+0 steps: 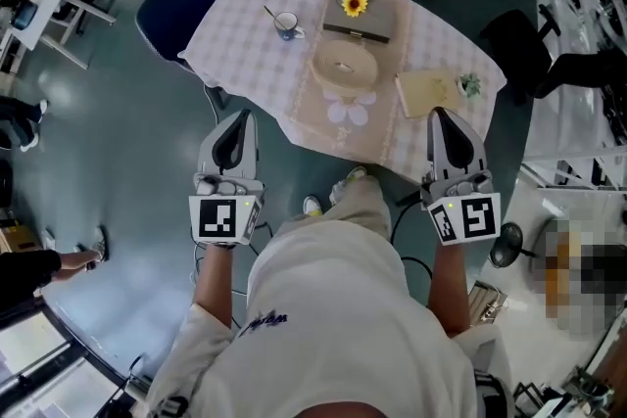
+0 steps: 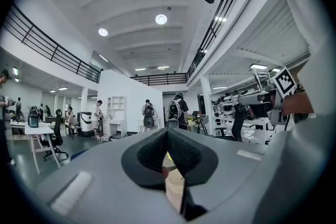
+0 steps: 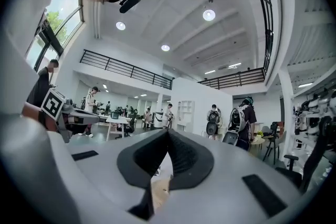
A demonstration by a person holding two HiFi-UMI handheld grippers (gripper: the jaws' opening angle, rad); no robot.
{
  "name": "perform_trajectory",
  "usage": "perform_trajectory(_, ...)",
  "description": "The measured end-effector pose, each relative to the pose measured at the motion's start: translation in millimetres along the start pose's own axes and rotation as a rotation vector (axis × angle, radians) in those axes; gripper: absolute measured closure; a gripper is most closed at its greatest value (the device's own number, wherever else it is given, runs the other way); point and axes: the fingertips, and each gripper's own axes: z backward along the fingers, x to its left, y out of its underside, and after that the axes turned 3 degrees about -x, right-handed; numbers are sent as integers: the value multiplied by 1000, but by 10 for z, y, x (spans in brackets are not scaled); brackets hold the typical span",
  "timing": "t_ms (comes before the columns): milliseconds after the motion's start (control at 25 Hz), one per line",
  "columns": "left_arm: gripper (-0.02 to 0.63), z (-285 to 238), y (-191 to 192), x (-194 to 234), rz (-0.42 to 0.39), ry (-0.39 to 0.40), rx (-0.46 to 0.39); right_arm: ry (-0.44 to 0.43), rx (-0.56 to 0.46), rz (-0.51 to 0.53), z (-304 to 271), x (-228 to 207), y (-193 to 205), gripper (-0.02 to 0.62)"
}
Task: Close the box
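I see both grippers held level, close to the person's body, short of the table edge and touching nothing. The left gripper has its 2 jaws pressed together, empty. The right gripper is closed the same way, with nothing between its pads. The box, brown with 1 sunflower on top, lies at the table's far side, lid down, well apart from both grippers.

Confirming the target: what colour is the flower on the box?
Yellow flower, dark centre; head view.
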Motion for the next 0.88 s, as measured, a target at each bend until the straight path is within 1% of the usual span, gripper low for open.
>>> perform_trajectory(160, 606, 165, -1, 75, 32, -23, 14, 28, -21, -2, 127, -97, -129, 592)
perform_trajectory(320, 606, 205, -69, 179, 36, -37, -3, 40, -44, 21, 183, -171, -258, 592)
perform_trajectory(520, 606, 171, -101, 124, 44, -17, -10, 49, -33, 3, 295, -128, -219, 592)
perform_trajectory(680, 606, 162, -170, 37, 16, 12, -20, 47, -18, -27, 346, -37, -139, 592)
perform_trajectory(760, 606, 180, -189, 41, 5, 14, -21, 43, -12, -36, 355, 8, -111, 594)
perform_trajectory(880, 606, 226, -182, 106, 17, 5, -18, 41, -6, -36, 342, 43, -96, 594)
